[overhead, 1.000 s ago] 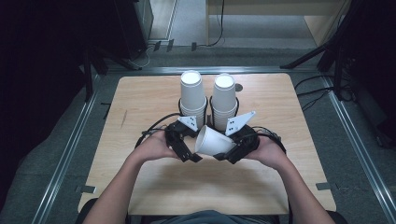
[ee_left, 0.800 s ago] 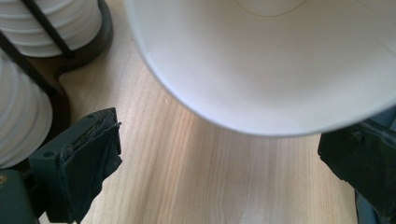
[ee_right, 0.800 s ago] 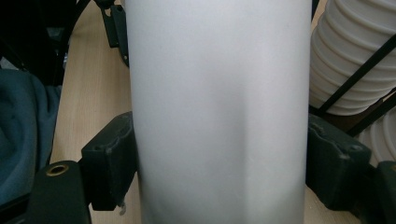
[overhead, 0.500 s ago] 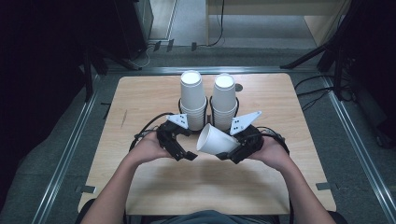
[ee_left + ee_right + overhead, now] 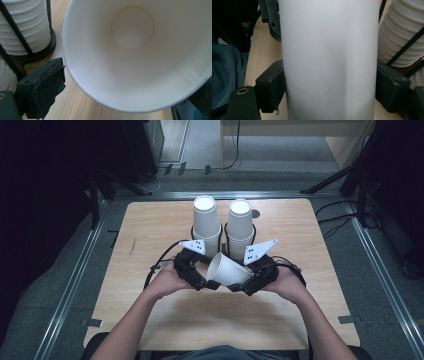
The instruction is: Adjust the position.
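A single white paper cup (image 5: 227,269) lies on its side above the table's middle, mouth turned to the left. My right gripper (image 5: 239,276) is shut on its lower body. In the right gripper view the cup wall (image 5: 329,57) stands between the two black pads (image 5: 272,87), and both press on it. My left gripper (image 5: 206,271) faces the mouth from the left. The left gripper view looks straight down into the cup (image 5: 132,62). There one black pad (image 5: 47,92) sits just outside the rim, and the jaws stand wide on either side of it.
Two tall stacks of white cups, the left stack (image 5: 206,220) and the right stack (image 5: 240,222), stand in black wire holders just behind the grippers. The wooden table (image 5: 150,230) has bare room left, right and in front. Cables trail from both grippers.
The left gripper drew a little left, away from the cup's mouth, then came back up to it. The right gripper and the cup have kept their place.
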`<state>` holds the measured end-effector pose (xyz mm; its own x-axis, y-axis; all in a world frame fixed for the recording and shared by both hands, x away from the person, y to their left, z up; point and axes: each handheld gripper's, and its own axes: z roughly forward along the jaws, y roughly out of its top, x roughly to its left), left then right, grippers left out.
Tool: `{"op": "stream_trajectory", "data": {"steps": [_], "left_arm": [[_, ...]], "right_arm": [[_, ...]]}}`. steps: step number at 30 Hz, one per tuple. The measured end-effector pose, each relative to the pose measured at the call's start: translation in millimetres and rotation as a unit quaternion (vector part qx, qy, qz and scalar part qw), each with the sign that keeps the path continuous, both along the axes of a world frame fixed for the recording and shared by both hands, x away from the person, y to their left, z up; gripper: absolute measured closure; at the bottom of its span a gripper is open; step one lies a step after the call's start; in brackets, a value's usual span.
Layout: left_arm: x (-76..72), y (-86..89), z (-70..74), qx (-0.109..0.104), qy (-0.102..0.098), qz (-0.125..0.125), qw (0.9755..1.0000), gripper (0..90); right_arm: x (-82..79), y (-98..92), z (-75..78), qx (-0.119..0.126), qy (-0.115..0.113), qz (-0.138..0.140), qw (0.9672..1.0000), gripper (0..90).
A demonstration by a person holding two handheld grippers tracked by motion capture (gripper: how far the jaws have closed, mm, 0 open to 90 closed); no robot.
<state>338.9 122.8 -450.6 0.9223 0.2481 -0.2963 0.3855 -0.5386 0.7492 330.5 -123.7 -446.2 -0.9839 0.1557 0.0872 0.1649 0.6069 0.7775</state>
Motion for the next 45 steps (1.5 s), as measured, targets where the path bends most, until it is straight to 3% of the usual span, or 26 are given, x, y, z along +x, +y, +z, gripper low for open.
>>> {"op": "stream_trajectory", "data": {"steps": [3,9,17,21,24,32,45], "left_arm": [[-0.2,-0.9,0.6,-0.018,0.008,0.001,0.9998,4.1],[-0.8,-3.0,0.9,-0.027,0.006,0.003,0.9996,6.1],[-0.3,-2.2,3.5,-0.027,0.005,0.005,0.9996,11.8],[0.9,-1.7,4.2,-0.027,0.017,0.004,0.9995,13.6],[1.4,0.1,5.0,-0.021,0.018,0.002,0.9996,13.7],[3.2,11.9,12.2,-0.012,0.012,0.004,0.9999,13.6],[2.5,30.5,28.1,0.045,-0.02,0.006,0.9988,13.6]], "right_arm": [[0.2,0.9,-0.9,-0.001,0.0,0.001,1.0,20.5],[-0.7,4.6,-2.5,-0.005,-0.001,0.006,1.0,20.6],[0.3,4.0,-3.2,-0.005,0.003,0.003,1.0,21.7],[1.5,3.4,-3.4,-0.001,0.012,0.004,0.9999,21.3],[2.0,4.8,-4.8,-0.002,0.024,0.006,0.9997,13.2],[3.5,8.0,-9.9,-0.025,0.046,0.003,0.9986,13.0],[7.8,-1.4,-12.4,-0.037,0.052,-0.02,0.9978,13.5]]}}
